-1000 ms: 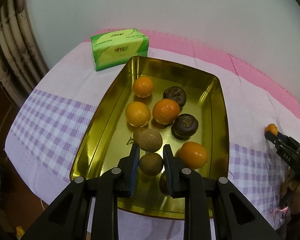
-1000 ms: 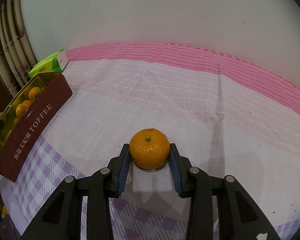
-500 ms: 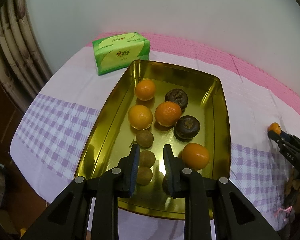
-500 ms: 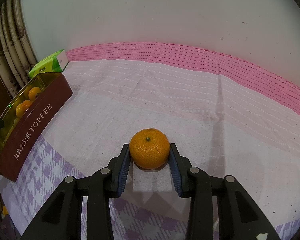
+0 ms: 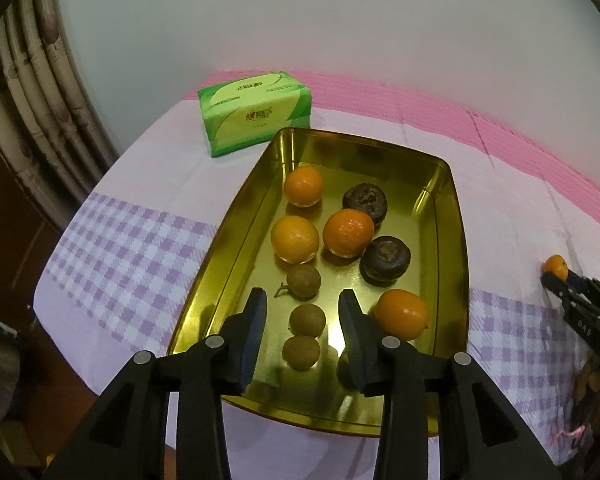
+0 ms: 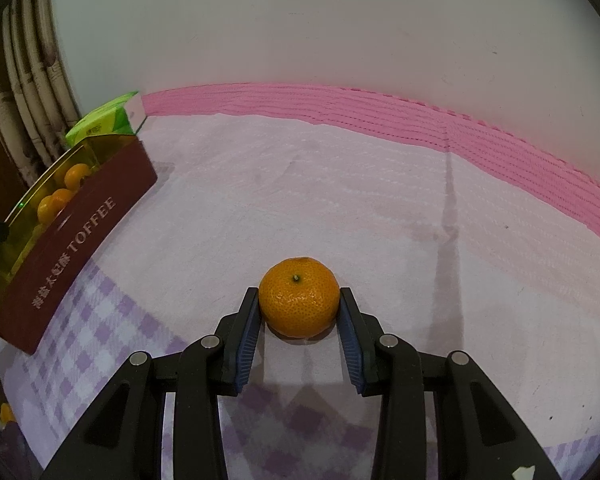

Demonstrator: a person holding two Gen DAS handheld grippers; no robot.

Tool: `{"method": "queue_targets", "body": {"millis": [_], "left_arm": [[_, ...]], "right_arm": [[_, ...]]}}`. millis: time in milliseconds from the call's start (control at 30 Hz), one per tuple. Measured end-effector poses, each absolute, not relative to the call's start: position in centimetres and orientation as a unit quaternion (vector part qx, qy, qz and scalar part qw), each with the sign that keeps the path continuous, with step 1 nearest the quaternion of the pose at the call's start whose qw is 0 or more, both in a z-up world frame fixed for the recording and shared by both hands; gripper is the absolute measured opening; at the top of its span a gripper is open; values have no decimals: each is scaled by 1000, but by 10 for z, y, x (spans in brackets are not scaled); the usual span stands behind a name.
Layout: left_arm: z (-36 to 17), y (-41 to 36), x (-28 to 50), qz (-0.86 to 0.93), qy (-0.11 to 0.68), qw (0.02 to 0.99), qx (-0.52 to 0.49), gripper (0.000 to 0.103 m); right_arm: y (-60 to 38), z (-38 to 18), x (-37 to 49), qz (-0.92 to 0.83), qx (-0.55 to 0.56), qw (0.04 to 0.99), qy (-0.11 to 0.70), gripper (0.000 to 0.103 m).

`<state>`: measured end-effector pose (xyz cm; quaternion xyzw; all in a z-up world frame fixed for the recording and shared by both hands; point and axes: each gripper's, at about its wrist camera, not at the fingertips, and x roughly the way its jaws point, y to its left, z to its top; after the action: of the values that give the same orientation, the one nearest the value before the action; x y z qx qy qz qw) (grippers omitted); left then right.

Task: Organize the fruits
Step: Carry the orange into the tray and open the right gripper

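A gold tin tray (image 5: 228, 236) holds several oranges, two dark round fruits and three small brown longans (image 5: 307, 320). My left gripper (image 5: 302, 304) is open and empty, raised above the longans at the tray's near end. My right gripper (image 6: 299, 307) is shut on an orange (image 6: 299, 303) that rests on the tablecloth. That orange also shows in the left wrist view (image 5: 555, 267), with the right gripper (image 5: 556, 278) at the far right. The tray shows in the right wrist view (image 6: 80, 224) at the left, its side reading TOFFEE.
A green tissue pack (image 5: 256, 112) stands behind the tray. The table has a pink and purple-checked cloth (image 6: 340, 208) and meets a white wall. Its left and near edges drop off close to the tray.
My left gripper let go of a longan into the tray, opened wider and rose away from the tray. The right gripper and its orange have not moved.
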<state>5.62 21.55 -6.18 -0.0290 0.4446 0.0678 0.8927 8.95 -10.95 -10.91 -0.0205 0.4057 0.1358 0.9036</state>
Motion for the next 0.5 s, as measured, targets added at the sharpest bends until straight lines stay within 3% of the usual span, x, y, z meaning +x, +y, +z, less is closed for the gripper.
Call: {"method": "queue_targets", "body": {"millis": [133,500], "left_arm": [[-59,222,55,77,441,894,-37,46],[-57,227,54,83,442,892,-45,48]], "right_arm": [[-107,-109,84,142,-12,902,408,35],[-91,-81,70,170,-1,904,392,35]]}}
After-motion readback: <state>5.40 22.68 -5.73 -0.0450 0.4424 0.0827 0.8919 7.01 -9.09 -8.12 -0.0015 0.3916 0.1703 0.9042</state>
